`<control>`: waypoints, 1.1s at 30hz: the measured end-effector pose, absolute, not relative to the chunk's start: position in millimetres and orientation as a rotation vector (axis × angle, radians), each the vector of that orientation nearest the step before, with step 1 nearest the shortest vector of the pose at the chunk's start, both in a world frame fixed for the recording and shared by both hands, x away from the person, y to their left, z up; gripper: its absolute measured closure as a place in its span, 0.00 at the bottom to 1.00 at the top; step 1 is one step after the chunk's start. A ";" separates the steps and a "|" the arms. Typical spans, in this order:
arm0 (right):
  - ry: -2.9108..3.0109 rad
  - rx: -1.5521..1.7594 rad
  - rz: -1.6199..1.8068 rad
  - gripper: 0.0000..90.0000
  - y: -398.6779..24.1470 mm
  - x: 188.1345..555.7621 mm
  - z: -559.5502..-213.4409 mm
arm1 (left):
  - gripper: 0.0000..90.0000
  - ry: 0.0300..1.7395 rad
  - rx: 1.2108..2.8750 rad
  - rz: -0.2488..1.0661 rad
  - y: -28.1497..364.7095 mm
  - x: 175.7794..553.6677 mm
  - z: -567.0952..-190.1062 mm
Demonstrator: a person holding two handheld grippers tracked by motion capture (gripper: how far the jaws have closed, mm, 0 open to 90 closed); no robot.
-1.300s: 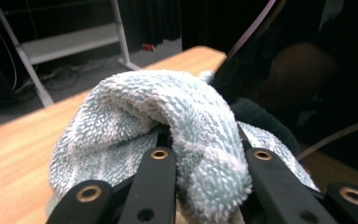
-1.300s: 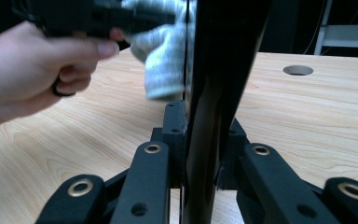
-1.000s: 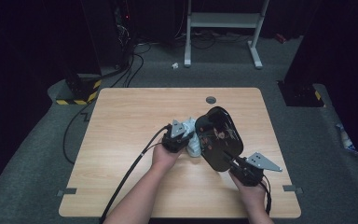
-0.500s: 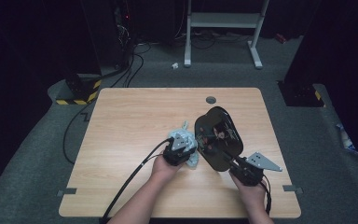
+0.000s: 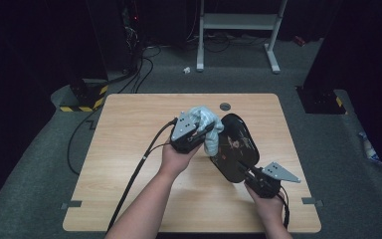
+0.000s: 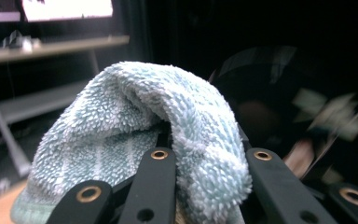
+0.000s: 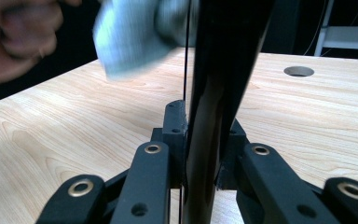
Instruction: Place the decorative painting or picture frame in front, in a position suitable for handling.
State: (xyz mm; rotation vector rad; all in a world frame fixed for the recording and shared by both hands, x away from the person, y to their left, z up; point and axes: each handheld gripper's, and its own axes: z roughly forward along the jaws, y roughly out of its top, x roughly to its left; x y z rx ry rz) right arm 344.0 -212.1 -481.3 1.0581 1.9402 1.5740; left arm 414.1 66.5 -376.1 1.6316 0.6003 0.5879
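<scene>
Tray [image 5: 235, 147], black and oval, stood on edge, clamped in right gripper [image 5: 255, 175] fingers; left gripper [image 5: 210, 130], fingers clenched on blue cloth [image 5: 205, 122], lay just left of its face.

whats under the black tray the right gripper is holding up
Bare wooden table beneath the tilted black tray; the strip hidden directly behind it can't be seen. Cloth is against its face.

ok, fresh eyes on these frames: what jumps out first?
The glossy black oval tray, held up off the wooden table right of centre, its lower edge clamped in the right gripper. Next, the pale blue terry cloth bunched in the left gripper, up against the tray's left side. Everything around the table is dark.
</scene>
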 end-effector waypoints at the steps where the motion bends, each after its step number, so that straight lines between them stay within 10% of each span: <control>1: 1.940 1.058 1.574 0.87 -212.0 344.0 -481.2 | 0.88 0.555 1.611 0.590 59.6 409.5 -361.2; 16: 1.962 1.053 1.605 0.87 -213.1 344.4 -481.2 | 0.88 0.393 1.586 0.602 8.7 394.7 -311.7; 33: 1.980 1.009 1.617 0.87 -211.1 339.0 -482.5 | 0.88 0.604 1.641 0.590 40.2 440.3 -351.6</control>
